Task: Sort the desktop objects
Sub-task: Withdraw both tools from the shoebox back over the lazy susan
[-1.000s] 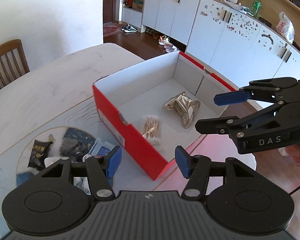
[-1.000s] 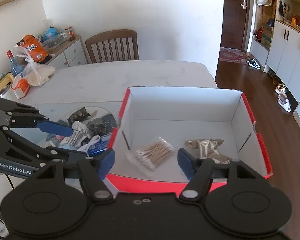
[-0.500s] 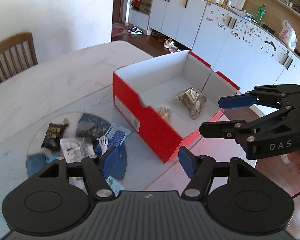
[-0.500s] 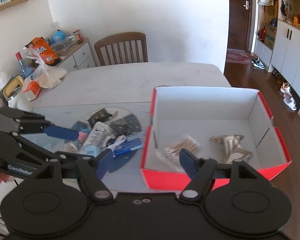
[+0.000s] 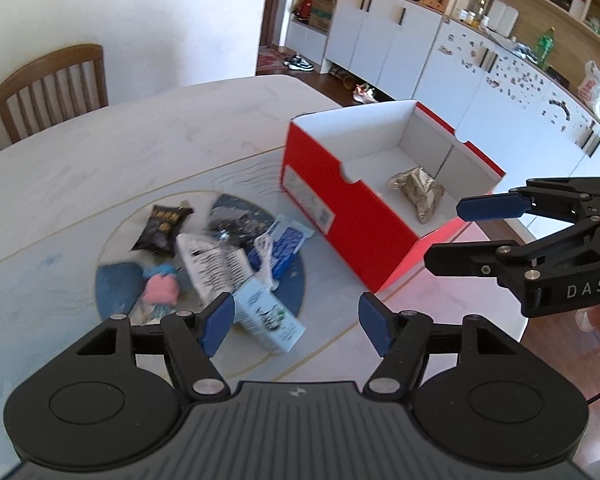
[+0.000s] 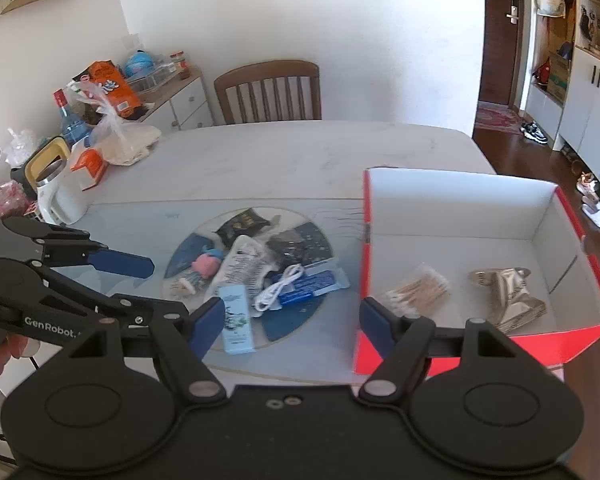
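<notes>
A red shoebox [image 5: 340, 216] [image 6: 460, 200] stands open on the table. It holds a gold foil packet [image 5: 416, 192] [image 6: 508, 292] and a bag of cotton swabs [image 6: 418, 292], which the box wall hides in the left wrist view. Left of the box lies a pile: a black packet [image 5: 162, 226], a pink doll [image 5: 162, 286], a white printed packet [image 6: 240, 264], a white cable [image 6: 280, 286], a blue packet [image 6: 312, 282] and a light blue box [image 5: 268, 316] [image 6: 236, 316]. My left gripper [image 5: 296, 326] [image 6: 168, 290] hangs open over the pile's near edge. My right gripper [image 6: 292, 322] [image 5: 444, 232] is open at the box's near left corner.
A wooden chair [image 6: 268, 88] [image 5: 52, 84] stands at the table's far side. A white kettle [image 6: 56, 192] and plastic bags [image 6: 116, 136] sit at the far left. White cabinets [image 5: 380, 40] line the wall beyond the box. The box stands close to the table's right edge.
Both views have swung left from the box toward the pile, so the box now sits on the right. Both grippers stay open and hold nothing.
</notes>
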